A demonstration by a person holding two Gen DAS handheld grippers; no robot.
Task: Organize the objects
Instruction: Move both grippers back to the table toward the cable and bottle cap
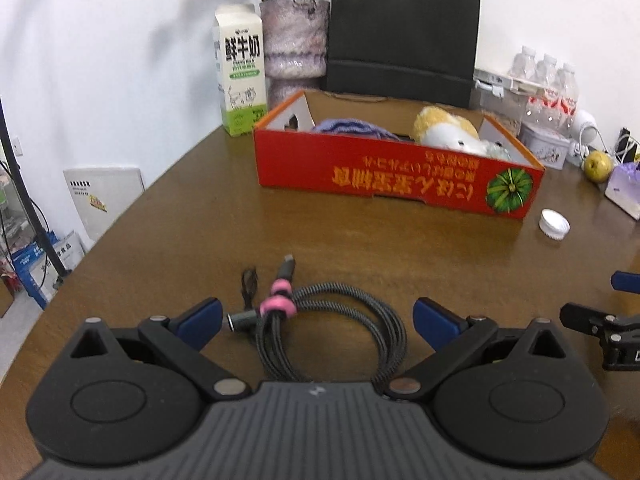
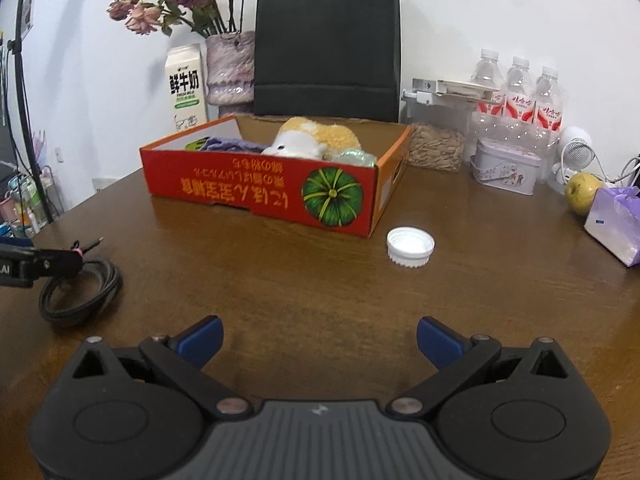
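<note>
Tabletop point(image 1: 200, 208): both claws gape wide, holding nothing.

Ahead of the left gripper point(image 1: 318, 316), the near arc of the coiled cable point(image 1: 332, 332) slips under its body. In the right wrist view the cable's left part sits behind the other tool's arm. Beyond, the red box point(image 1: 396, 178) hides the lower parts of the plush toy point(image 1: 448, 132) and the purple cloth point(image 1: 352, 126) (its printed text upside down). The tissue pack point(image 2: 616, 224), far right of the right gripper point(image 2: 318, 338), is cut by the frame edge.
</note>
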